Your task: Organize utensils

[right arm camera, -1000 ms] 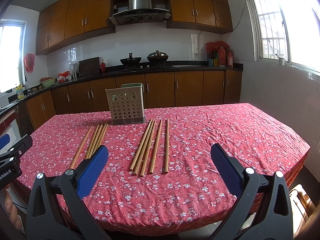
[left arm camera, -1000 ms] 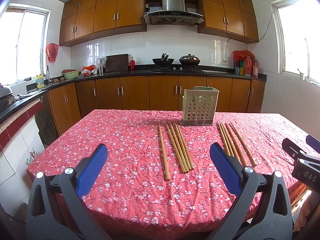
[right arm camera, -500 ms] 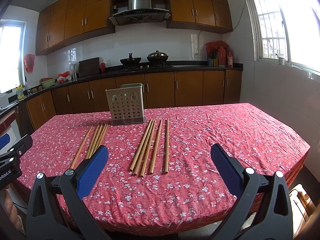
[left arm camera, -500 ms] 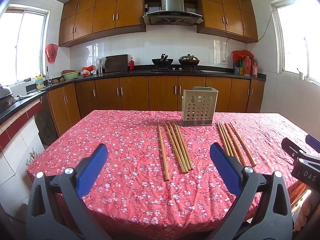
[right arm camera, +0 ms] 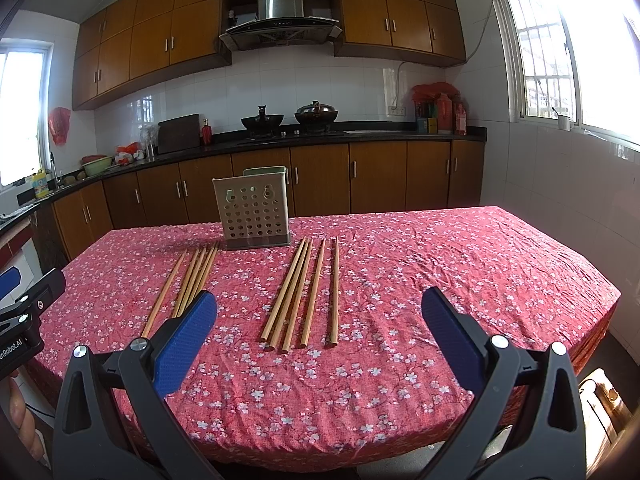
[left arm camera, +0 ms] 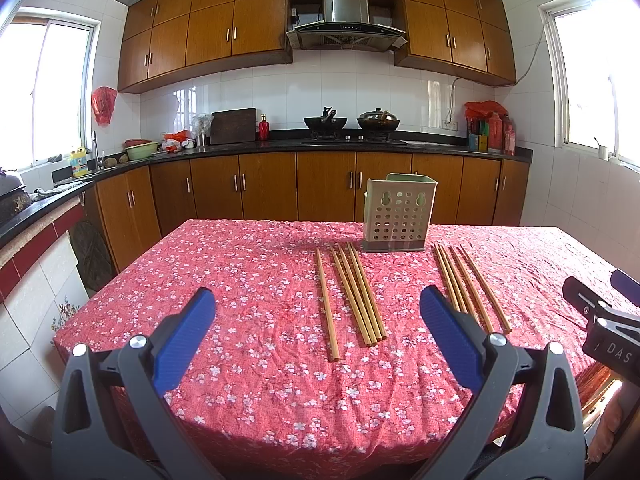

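Left wrist view: left gripper [left arm camera: 318, 320] spread, empty. Chopsticks [left arm camera: 352, 292] lie on the tablecloth [left arm camera: 240, 280] at 12 o'clock; holder [left arm camera: 398, 216] at 1 o'clock.

Right wrist view: right gripper [right arm camera: 319, 320] spread, empty. Chopsticks at 12 o'clock; none visibly stowed.

1. The tablecloth [left arm camera: 248, 280] is wrinkled red floral fabric.
2. The chopsticks [right arm camera: 298, 292] look like matt bamboo.
3. The utensil holder [left arm camera: 398, 216] is perforated pale plastic.
4. The cabinets [left arm camera: 324, 186] are smooth wood; the wall tiles [left arm camera: 256, 94] are glossy.
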